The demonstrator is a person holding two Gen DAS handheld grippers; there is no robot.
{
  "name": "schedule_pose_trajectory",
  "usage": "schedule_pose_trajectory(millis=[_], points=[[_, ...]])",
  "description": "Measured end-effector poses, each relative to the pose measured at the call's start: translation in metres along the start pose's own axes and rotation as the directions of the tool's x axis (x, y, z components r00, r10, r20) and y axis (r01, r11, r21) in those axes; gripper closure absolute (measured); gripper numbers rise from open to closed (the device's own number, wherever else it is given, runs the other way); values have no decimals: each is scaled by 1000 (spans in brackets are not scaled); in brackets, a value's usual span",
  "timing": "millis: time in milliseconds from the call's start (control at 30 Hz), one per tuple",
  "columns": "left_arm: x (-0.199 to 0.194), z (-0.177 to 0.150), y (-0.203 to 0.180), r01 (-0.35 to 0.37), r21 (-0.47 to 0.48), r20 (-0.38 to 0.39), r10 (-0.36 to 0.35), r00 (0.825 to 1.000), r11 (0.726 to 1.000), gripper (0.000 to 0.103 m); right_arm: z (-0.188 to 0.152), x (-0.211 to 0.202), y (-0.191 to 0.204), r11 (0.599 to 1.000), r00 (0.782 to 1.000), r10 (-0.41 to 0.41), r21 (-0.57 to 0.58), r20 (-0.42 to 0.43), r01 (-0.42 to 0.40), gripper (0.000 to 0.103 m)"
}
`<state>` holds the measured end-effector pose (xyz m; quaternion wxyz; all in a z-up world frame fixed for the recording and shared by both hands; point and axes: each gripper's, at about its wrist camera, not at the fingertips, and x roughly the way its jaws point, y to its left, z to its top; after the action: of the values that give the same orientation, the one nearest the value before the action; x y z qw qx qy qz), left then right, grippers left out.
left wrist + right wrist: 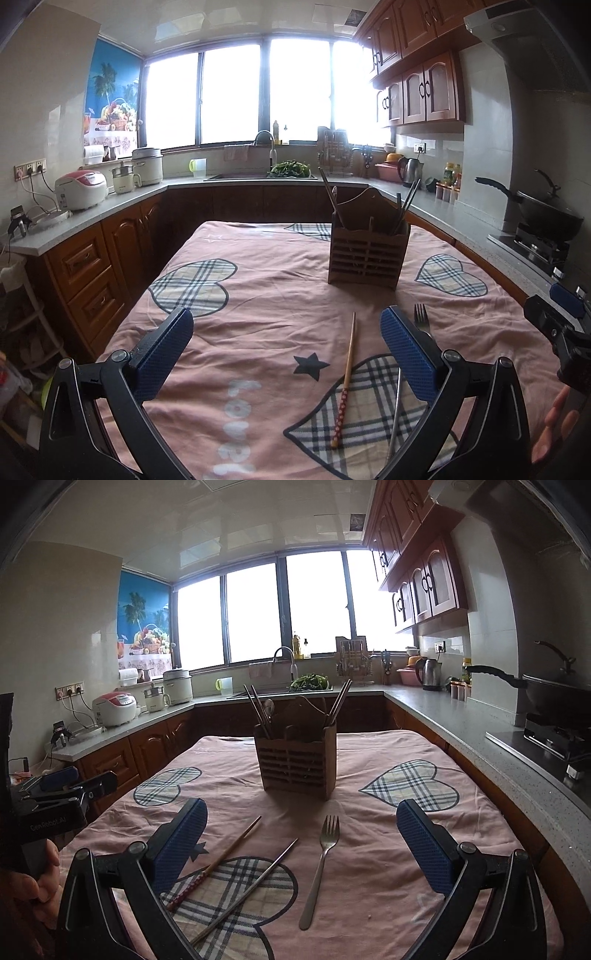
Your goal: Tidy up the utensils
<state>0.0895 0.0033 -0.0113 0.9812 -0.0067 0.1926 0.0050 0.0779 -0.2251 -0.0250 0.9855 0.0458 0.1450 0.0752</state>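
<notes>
A brown wooden utensil holder [368, 248] [297, 760] stands on the pink tablecloth with chopsticks and a spoon sticking out. Before it lie a wooden chopstick [344, 384] [218, 862] with a red dotted end, a metal chopstick [247, 890] [395, 413] and a steel fork [320, 867] [421, 317]. My left gripper [286, 332] hangs open above the wooden chopstick, holding nothing. My right gripper [301, 823] is open too, with the fork and both chopsticks lying below and between its blue fingers. Each gripper shows at the edge of the other's view.
The table [258, 295] stands inside a U-shaped kitchen counter. Rice cookers [81, 188] sit on the left counter, a sink [258, 175] with greens at the back, a kettle [410, 170] and a wok [546, 214] on the stove at the right.
</notes>
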Motion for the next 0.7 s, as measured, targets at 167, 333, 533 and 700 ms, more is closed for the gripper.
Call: schedule_pose_trajectory(millis=[167,333,533,700], points=[[-7,-6,-1,-7,6,8,7,1000,1000,0,-3,-3,-7,1000,1000,0,31,-3,0,0],[-19,-4,-2,-5,10,37,5,999,1000,0,-4,-4,-4,999,1000,7,44,-21,-6,0],[-31,-7,-6,-7,28,66,6,998,1000,0,-7,-9,-1,999,1000,8,36,-8,-8,0],[-33,-8,-8,-6,34,67,4,998,999,0,-10,-7,-3,999,1000,5,51,-15,-5,0]])
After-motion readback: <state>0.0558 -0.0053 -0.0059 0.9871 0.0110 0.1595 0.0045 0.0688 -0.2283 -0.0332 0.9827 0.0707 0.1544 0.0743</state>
